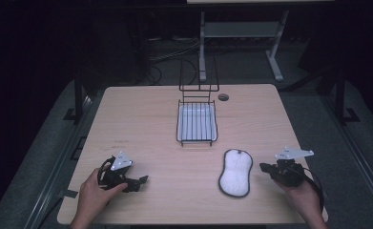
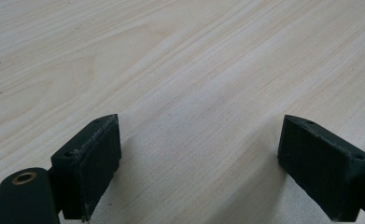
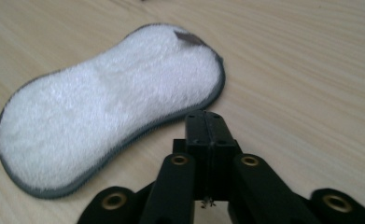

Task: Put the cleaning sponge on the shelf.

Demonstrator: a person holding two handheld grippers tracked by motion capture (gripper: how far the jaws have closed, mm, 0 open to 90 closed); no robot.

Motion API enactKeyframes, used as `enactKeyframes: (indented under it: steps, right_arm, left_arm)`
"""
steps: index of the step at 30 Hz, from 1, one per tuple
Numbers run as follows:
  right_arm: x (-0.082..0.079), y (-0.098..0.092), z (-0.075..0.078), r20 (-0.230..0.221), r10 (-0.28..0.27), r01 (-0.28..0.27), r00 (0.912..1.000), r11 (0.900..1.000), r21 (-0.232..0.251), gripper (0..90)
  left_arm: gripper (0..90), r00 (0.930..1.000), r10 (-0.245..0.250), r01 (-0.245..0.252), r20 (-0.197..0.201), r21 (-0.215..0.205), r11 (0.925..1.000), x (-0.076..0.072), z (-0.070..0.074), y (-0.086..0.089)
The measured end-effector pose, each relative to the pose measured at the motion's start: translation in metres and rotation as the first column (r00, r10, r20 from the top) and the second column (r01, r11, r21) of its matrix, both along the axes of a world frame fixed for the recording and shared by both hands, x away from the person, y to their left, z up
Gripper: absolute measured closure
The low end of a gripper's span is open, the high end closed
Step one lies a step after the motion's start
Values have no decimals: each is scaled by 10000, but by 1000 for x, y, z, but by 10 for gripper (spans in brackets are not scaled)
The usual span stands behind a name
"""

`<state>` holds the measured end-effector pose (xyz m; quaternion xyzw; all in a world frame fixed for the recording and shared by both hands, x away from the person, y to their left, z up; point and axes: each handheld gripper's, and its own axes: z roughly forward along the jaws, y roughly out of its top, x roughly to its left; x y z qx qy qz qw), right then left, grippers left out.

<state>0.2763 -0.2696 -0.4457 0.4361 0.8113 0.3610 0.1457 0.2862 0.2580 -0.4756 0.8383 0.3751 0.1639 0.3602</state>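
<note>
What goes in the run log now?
left gripper: open, empty | right gripper: shut, empty, beside sponge | rack: empty

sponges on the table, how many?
1. The white sponge with dark trim lies flat on the table, near its front right, in front of the wire rack and just left of the right gripper. None shows in the rack.

Bare table (image 1: pixel 141 129) left of the rack (image 1: pixel 197 123); sponge (image 1: pixel 235 172) lies right.
</note>
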Motion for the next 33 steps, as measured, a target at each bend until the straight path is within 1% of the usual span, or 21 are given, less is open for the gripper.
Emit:
enactKeyframes:
  steps: [6,8,9,10,12,15,18,19,20,22,23,27,28,31,33]
  right_arm:
    - [7,1,2,11,-86,86,10000,10000,28,898]
    - [12,-1,3,-16,-214,214,9998,9996,169,898]
    - [12,-1,3,-16,-214,214,9998,9996,169,898]
    - [17,-1,3,-20,-288,289,9996,9993,227,898]
    - [21,-1,3,-47,-316,317,9995,9992,250,898]
    - [25,1,2,-118,-314,316,9994,9992,253,898]
    - [33,5,-1,-197,-250,254,9995,9995,203,897]
    - [33,5,-1,-197,-250,254,9995,9995,203,897]
    - [36,7,-2,-257,-268,272,9993,9995,170,898]
    - [37,8,-2,-296,-309,315,9991,9993,182,897]
    - [41,10,-4,-334,-238,245,9992,9995,204,897]
    - [44,12,-7,-439,-214,223,9988,9996,188,897]
    - [47,13,-9,-452,-177,182,9988,9998,107,897]
    - [48,15,-10,-521,-232,240,9984,9996,149,897]
    - [52,17,-11,-576,-141,148,9982,9998,111,897]
  left_arm:
    - [126,10000,-22,22,-4,46,10000,0,0,0]
    - [127,10000,-27,27,-2,43,10000,0,0,0]
    - [127,10000,-26,26,-3,41,10000,0,0,0]
    - [127,10000,-16,16,-4,35,10000,0,0,0]
    - [127,10000,-20,20,-4,39,10000,0,0,0]
    - [127,10000,-14,14,-7,35,10000,0,0,0]
    - [126,10000,-6,6,-17,30,10000,0,0,0]
    - [127,10000,-6,6,-17,30,10000,0,0,0]
    - [127,10000,9,-9,-23,-2,10000,0,0,0]
    - [127,10000,18,-18,-21,-18,10000,0,0,0]
    - [127,10000,31,-31,-17,-40,10000,0,0,0]
    - [127,10000,20,-20,-16,-24,10000,0,0,0]
    - [126,10000,7,-7,-2,-6,10000,0,0,0]
    - [127,10000,-2,2,3,1,10000,0,0,0]
    - [127,10000,10,-10,-3,-6,10000,0,0,0]
